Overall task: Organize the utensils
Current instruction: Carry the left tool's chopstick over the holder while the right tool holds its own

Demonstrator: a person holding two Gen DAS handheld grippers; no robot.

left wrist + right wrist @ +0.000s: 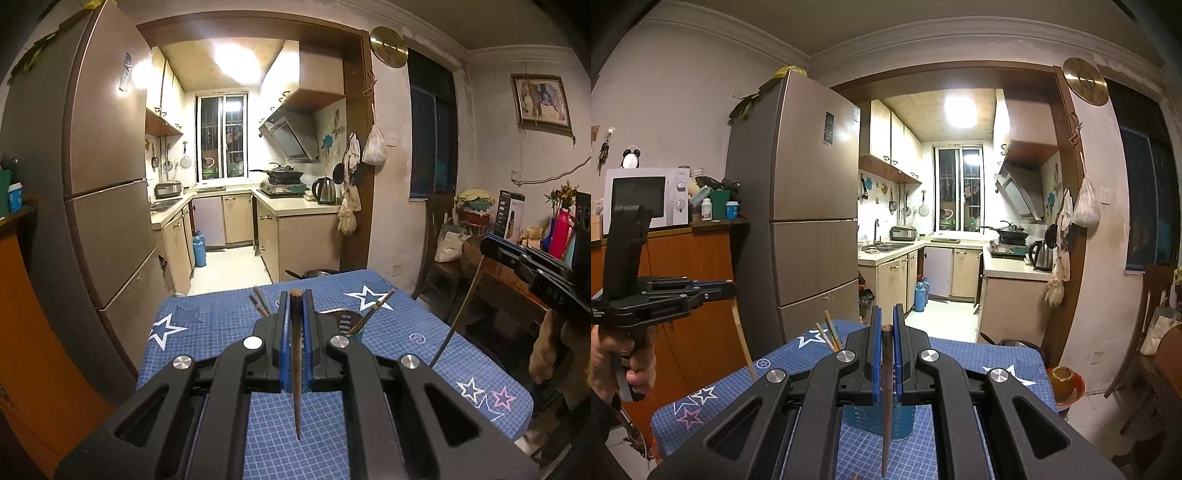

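Observation:
My left gripper [296, 295] is shut on a dark wooden chopstick [296, 387] that hangs down between the blue pads, above the blue star tablecloth [207, 332]. My right gripper [885, 314] is shut on another dark chopstick [885, 406], held just above a blue utensil holder [905, 421]. Several chopsticks [827, 334] stick out of that holder. In the left wrist view the holder [356, 334] is mostly hidden behind my fingers, with a slotted metal spatula [341, 317] and chopsticks in it. Each gripper shows in the other's view, right gripper [491, 245] and left gripper [729, 286], each holding its chopstick.
A tall fridge [798, 221] stands left of the table. The kitchen doorway [236, 258] lies beyond the table's far edge. A wooden chair and cluttered side table [480, 236] stand to the right. An orange cabinet with a microwave [646, 199] is at the left.

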